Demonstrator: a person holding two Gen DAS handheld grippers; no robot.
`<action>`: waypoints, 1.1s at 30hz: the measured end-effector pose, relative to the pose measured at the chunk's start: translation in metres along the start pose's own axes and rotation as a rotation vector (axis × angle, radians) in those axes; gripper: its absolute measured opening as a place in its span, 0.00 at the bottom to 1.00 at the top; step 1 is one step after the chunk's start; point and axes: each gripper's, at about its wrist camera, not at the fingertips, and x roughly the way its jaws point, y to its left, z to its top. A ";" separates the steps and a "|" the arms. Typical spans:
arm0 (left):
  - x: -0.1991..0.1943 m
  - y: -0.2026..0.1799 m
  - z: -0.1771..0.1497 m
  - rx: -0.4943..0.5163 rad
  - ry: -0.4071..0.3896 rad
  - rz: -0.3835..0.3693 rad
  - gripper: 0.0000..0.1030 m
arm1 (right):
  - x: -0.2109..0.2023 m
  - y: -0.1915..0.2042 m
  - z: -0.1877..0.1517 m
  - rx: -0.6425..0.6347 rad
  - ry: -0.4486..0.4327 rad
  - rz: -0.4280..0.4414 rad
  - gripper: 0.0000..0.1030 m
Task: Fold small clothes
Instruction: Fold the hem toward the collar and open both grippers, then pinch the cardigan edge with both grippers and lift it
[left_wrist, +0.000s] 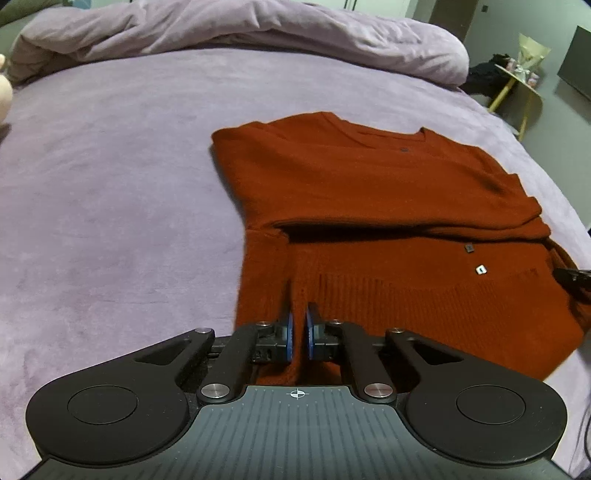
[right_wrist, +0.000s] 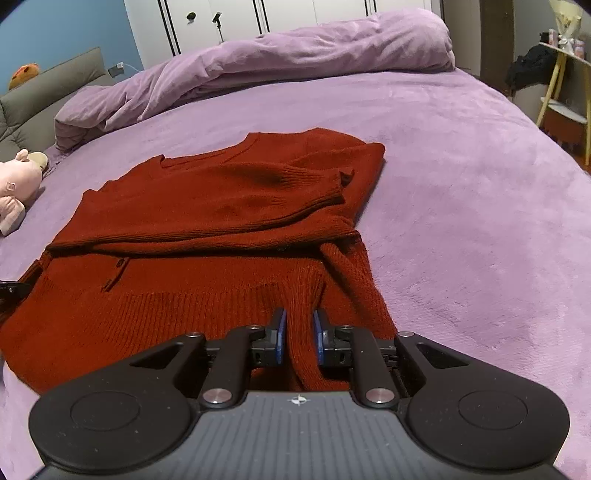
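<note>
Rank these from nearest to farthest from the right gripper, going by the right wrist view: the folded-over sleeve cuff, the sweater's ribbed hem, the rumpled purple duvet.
1. Ribbed hem: pinched in the right gripper, at the near edge.
2. Sleeve cuff: mid-sweater, lying across the chest, slightly right.
3. Purple duvet: bunched along the bed's far side.

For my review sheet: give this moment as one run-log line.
stage: bottom-hem grasp | left gripper: shut on sweater hem | right gripper: shut on hem | sleeves: folded across | surface: bed
</note>
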 end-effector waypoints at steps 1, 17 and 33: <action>-0.002 -0.003 0.001 0.013 -0.005 0.008 0.07 | 0.000 0.001 0.001 -0.001 0.002 0.005 0.08; 0.022 0.025 0.079 -0.175 -0.181 0.019 0.07 | 0.016 -0.009 0.081 0.137 -0.225 0.002 0.07; 0.047 0.033 0.045 -0.155 -0.072 -0.051 0.29 | 0.055 -0.011 0.071 0.022 -0.079 -0.025 0.12</action>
